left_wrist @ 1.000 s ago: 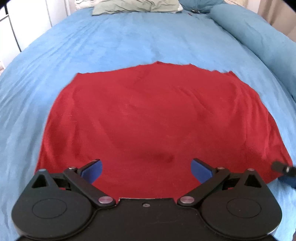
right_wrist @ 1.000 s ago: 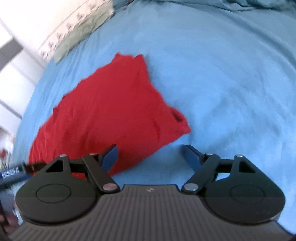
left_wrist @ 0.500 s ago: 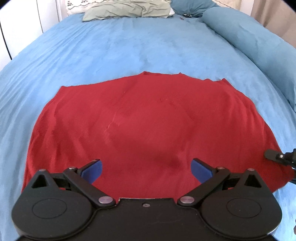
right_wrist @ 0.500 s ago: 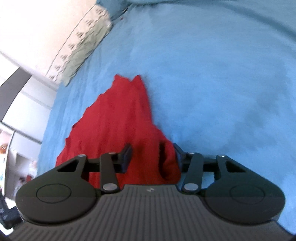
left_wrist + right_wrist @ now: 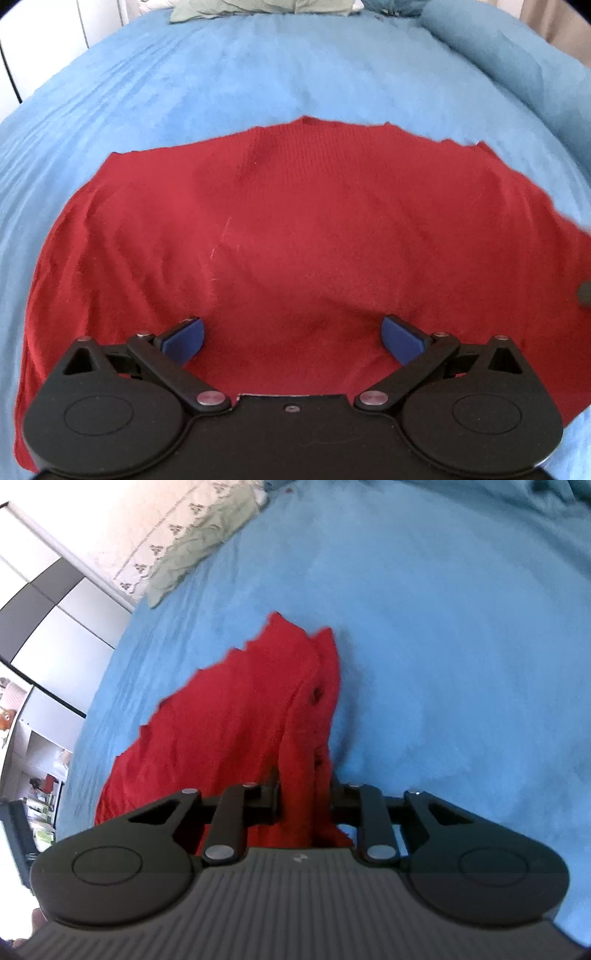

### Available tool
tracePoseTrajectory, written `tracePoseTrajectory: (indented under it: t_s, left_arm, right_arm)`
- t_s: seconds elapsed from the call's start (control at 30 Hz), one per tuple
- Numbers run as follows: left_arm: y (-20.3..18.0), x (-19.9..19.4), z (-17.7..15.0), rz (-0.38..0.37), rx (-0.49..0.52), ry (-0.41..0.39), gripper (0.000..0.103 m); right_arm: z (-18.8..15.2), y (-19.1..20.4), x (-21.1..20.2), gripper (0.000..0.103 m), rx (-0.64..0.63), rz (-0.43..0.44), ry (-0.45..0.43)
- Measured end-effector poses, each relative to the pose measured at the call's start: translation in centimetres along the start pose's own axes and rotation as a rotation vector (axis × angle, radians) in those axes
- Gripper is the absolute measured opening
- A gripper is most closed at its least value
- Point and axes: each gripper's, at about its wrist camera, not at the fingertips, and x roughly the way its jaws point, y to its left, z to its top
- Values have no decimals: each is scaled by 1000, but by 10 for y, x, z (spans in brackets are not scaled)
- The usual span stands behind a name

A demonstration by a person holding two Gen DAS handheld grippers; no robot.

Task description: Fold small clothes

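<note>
A red knit garment (image 5: 295, 229) lies spread on the blue bedcover (image 5: 258, 74). My left gripper (image 5: 291, 338) is open, low over the garment's near middle, with its blue pads (image 5: 183, 338) apart and nothing between them. In the right wrist view my right gripper (image 5: 303, 797) is shut on the garment's right edge (image 5: 299, 768), and the cloth (image 5: 236, 716) rises in a ridge from the bed to the jaws. A dark part of the right gripper shows at the far right of the left wrist view (image 5: 584, 293).
A pale green pillow (image 5: 258, 5) lies at the head of the bed, also seen in the right wrist view (image 5: 192, 539). A rolled blue duvet (image 5: 517, 55) runs along the right side. White wardrobe doors (image 5: 55, 609) and shelves stand to the left.
My right gripper moved onto the garment's right edge, closed on it and lifted it. My left gripper came lower and closer over the garment, still open.
</note>
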Motion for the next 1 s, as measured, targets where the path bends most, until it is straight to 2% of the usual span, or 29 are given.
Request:
tracePoseTrajectory:
  t_s: [0.17, 0.27, 0.33, 0.47, 0.6, 0.67, 0.7, 0.77, 0.8, 0.83, 0.9, 1.0]
  left_arm:
    - [10, -5, 14, -28, 3, 51, 103]
    - [34, -38, 19, 21, -5, -37, 103]
    - [57, -59, 21, 62, 0, -74, 103]
    - [118, -91, 13, 131, -8, -92, 103]
    - [183, -108, -11, 193, -14, -80, 103]
    - [213, -109, -28, 195, -50, -56, 103]
    - [225, -108, -37, 192, -64, -46, 103]
    - [244, -106, -55, 199, -78, -24, 103]
    - [251, -105, -63, 202, -82, -14, 103]
    - [256, -104, -71, 203, -87, -8, 103]
    - [266, -105, -83, 196, -103, -1, 103]
    - [272, -107, -88, 177, -128, 5, 103]
  right_arm:
    - [14, 51, -15, 34, -51, 64, -47]
    - [25, 96, -17, 33, -107, 120, -46]
    - [30, 129, -15, 33, -156, 158, -40]
    - [25, 202, -5, 33, -253, 257, -22]
    - [-12, 281, 27, 32, -392, 321, 39]
    - [-48, 316, 60, 32, -510, 281, 97]
    - [-68, 328, 73, 32, -582, 230, 116]
    - [-117, 353, 117, 32, -771, 67, 193]
    - [-134, 356, 130, 32, -817, 31, 222]
    - [-152, 359, 142, 32, -855, 2, 240]
    - [-171, 366, 149, 33, -922, -49, 209]
    - [-172, 369, 145, 52, -918, -35, 178]
